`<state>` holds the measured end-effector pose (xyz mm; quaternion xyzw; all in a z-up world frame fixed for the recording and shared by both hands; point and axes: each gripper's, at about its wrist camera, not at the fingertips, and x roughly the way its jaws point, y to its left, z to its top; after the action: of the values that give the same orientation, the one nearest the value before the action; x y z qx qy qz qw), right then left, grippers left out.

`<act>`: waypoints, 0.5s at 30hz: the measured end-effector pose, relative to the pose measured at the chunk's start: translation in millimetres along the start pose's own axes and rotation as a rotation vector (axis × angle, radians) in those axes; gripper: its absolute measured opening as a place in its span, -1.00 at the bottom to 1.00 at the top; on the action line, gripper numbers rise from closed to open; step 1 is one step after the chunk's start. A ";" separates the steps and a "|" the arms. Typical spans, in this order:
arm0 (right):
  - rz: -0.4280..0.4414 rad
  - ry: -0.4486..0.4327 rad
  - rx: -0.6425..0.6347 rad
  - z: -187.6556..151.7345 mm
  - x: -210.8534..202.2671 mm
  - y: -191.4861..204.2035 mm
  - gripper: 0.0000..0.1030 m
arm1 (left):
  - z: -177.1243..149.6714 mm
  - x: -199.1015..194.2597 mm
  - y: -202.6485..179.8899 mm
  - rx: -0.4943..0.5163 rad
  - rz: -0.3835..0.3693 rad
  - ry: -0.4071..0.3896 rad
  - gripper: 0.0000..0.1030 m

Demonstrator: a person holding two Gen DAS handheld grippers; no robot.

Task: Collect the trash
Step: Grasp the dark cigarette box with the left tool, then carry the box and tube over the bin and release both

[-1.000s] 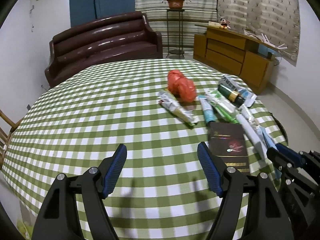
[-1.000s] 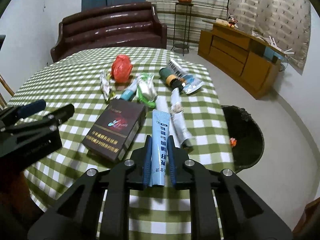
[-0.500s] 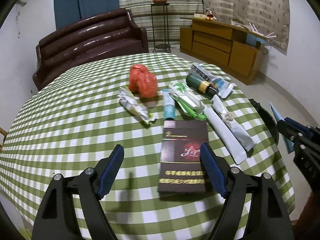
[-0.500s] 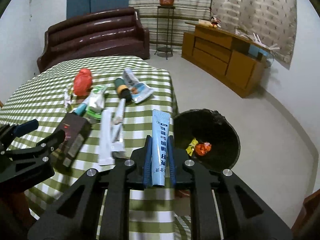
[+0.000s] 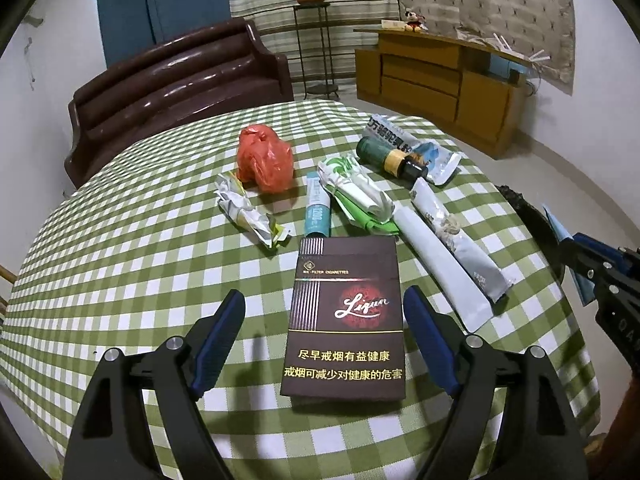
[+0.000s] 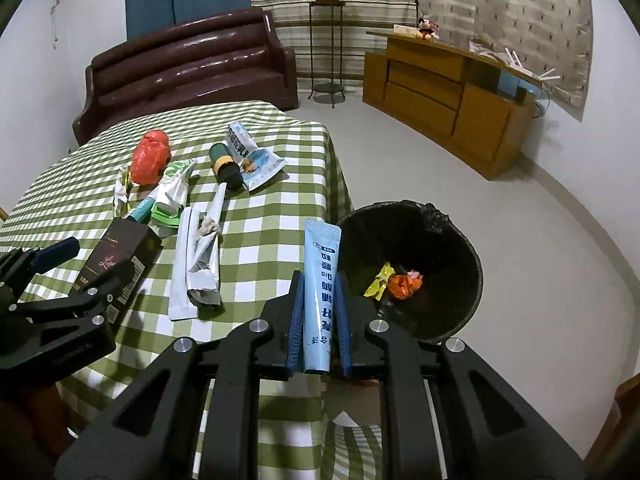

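My right gripper (image 6: 319, 282) is shut on a light blue tube (image 6: 321, 272), held above the table's right edge beside the black bin (image 6: 440, 240), which holds yellow and orange wrappers. My left gripper (image 5: 324, 308) is open, its fingers either side of a dark cigarette box (image 5: 346, 312) lying on the green checked table (image 5: 140, 248). Beyond the box lie a red bag (image 5: 264, 158), a crumpled wrapper (image 5: 248, 210), a teal tube (image 5: 318, 210), a green-white packet (image 5: 356, 192), a white sachet (image 5: 436, 256), a dark bottle (image 5: 390, 158) and a printed pouch (image 5: 424, 150).
A brown sofa (image 5: 180, 80) stands behind the table. A wooden sideboard (image 5: 440, 80) and a plant stand (image 5: 312, 40) are at the back right. The right gripper shows at the right edge of the left wrist view (image 5: 600, 264).
My right gripper has carried the blue tube off the table towards the bin. My left gripper has moved right and closer, so the cigarette box now lies between its open fingers.
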<state>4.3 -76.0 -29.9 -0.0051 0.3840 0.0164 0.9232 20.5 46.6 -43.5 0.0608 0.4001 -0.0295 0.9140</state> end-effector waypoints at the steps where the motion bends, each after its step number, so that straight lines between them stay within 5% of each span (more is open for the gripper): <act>1: 0.000 0.001 0.001 0.6 0.6 -0.5 -0.70 | -0.5 0.7 -1.2 0.008 -0.003 0.004 0.35; 4: 0.000 0.004 0.003 0.0 1.5 -1.2 -0.70 | -1.4 4.4 -5.1 0.031 -0.019 0.025 0.07; 15: -0.019 -0.020 0.024 6.2 -2.0 -15.1 -0.70 | 8.6 -17.6 -12.2 0.039 -0.056 -0.059 0.07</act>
<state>7.8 -91.0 -24.1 0.0025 0.3747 0.0029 0.9271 13.6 33.5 -25.8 0.0663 0.3737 -0.0648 0.9229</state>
